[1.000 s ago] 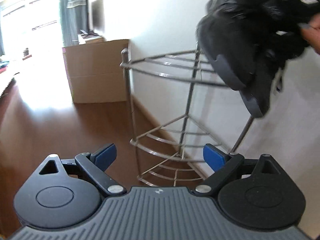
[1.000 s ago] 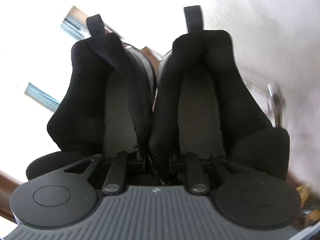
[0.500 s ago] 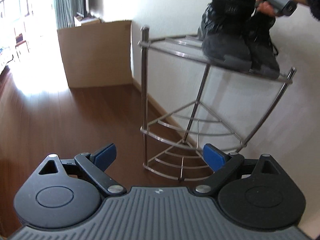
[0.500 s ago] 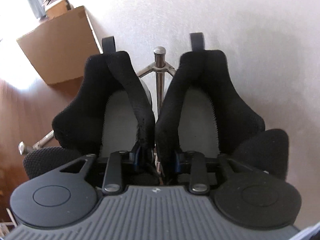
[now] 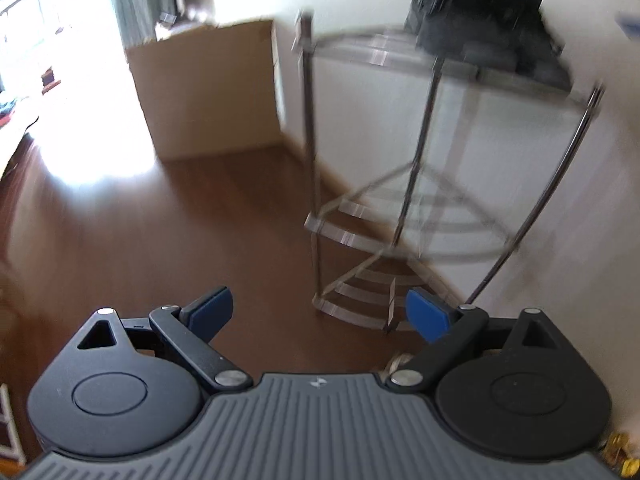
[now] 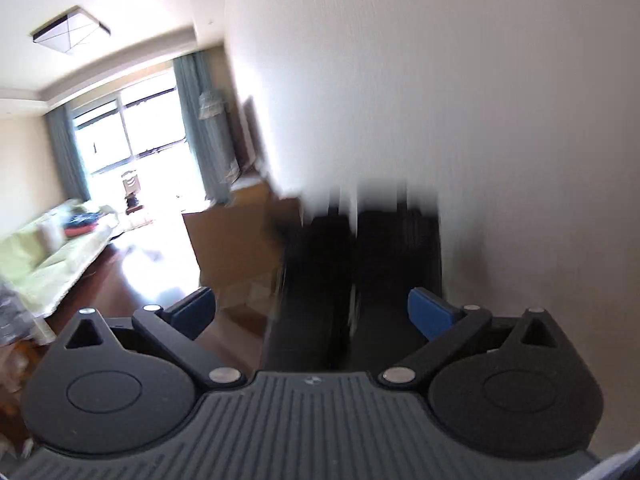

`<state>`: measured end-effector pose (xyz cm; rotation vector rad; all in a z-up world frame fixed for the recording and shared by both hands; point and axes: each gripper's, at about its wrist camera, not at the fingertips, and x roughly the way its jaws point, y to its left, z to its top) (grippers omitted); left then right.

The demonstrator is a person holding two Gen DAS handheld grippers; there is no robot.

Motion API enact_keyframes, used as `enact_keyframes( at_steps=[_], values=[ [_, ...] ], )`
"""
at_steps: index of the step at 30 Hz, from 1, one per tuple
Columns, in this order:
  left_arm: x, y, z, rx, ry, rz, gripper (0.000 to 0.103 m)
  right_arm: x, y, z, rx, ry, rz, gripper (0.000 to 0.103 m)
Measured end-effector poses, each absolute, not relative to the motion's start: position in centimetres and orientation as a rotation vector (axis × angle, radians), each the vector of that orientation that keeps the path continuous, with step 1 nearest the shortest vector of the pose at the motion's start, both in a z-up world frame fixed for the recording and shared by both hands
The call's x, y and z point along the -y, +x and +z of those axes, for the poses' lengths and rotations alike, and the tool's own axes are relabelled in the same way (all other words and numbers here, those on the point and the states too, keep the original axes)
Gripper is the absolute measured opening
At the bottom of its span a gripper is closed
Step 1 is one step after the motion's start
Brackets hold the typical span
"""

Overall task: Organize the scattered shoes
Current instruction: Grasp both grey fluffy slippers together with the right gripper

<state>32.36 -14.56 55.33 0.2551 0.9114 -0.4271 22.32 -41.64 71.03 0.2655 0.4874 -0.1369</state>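
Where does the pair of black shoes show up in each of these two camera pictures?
Left wrist view: the pair of black shoes sits at the upper right, on the top tier of the chrome wire corner rack.
Right wrist view: the shoes are blurred at lower centre, between the right gripper's opening jaws, pads clear of them.
Shared landmark: the brown cardboard box by the white wall.

The pair of shoes (image 5: 480, 20) on the silver chrome wire rack (image 5: 400, 216) is black with dark grey soles. The floor (image 5: 160, 220) is dark reddish-brown wood, the cardboard box (image 5: 208, 88) plain tan, the wall (image 6: 440, 80) white. Each tool has blue pads (image 5: 426, 314) on a black and ribbed grey body. The curtains (image 6: 200, 128) are grey-green and the sofa (image 6: 52, 256) pale green.
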Motion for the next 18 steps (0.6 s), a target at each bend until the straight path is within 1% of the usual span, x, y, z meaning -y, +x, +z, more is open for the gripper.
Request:
enact_keyframes(
  at_steps=[1, 2, 3, 4, 5, 7, 8, 11, 12, 14, 18],
  values=[
    [14.4, 31.3, 54.4, -0.939, 0.274, -0.402, 0.095, 41.6, 20.7, 67.9, -0.556, 0.297, -0.147, 0.099],
    [14.4, 30.3, 53.8, -0.954, 0.284, -0.386, 0.095, 41.6, 18.6, 63.8, -0.668, 0.344, -0.165, 0.097],
    [14.4, 29.4, 53.3, -0.963, 0.292, -0.375, 0.095, 42.2, 18.1, 60.4, -0.735, 0.373, -0.182, 0.091],
    [14.6, 28.1, 52.7, -0.972, 0.297, -0.364, 0.095, 42.5, 16.4, 56.4, -0.846, 0.427, -0.216, 0.087],
    [14.9, 27.0, 52.2, -0.982, 0.299, -0.357, 0.095, 42.6, 14.1, 52.8, -0.946, 0.485, -0.235, 0.086],
    [15.7, 24.6, 50.9, -1.007, 0.299, -0.344, 0.095, 42.1, 10.9, 48.5, -1.058, 0.507, -0.227, 0.074],
    [16.3, 23.4, 50.2, -1.021, 0.295, -0.340, 0.095, 41.9, 9.3, 46.3, -1.117, 0.506, -0.219, 0.074],
    [18.4, 18.8, 47.4, -1.050, 0.283, -0.352, 0.095, 41.6, 6.9, 40.7, -1.210, 0.426, -0.139, 0.073],
    [18.9, 18.0, 46.9, -1.055, 0.284, -0.355, 0.095, 42.1, 7.8, 38.9, -1.225, 0.403, -0.120, 0.073],
    [20.4, 15.4, 44.5, -1.085, 0.293, -0.361, 0.095, 40.5, 6.4, 36.5, -1.278, 0.333, -0.075, 0.073],
    [22.5, 10.7, 39.9, -1.199, 0.300, -0.382, 0.095, 39.7, 2.2, 31.1, -1.372, 0.328, -0.039, 0.072]
  ],
)
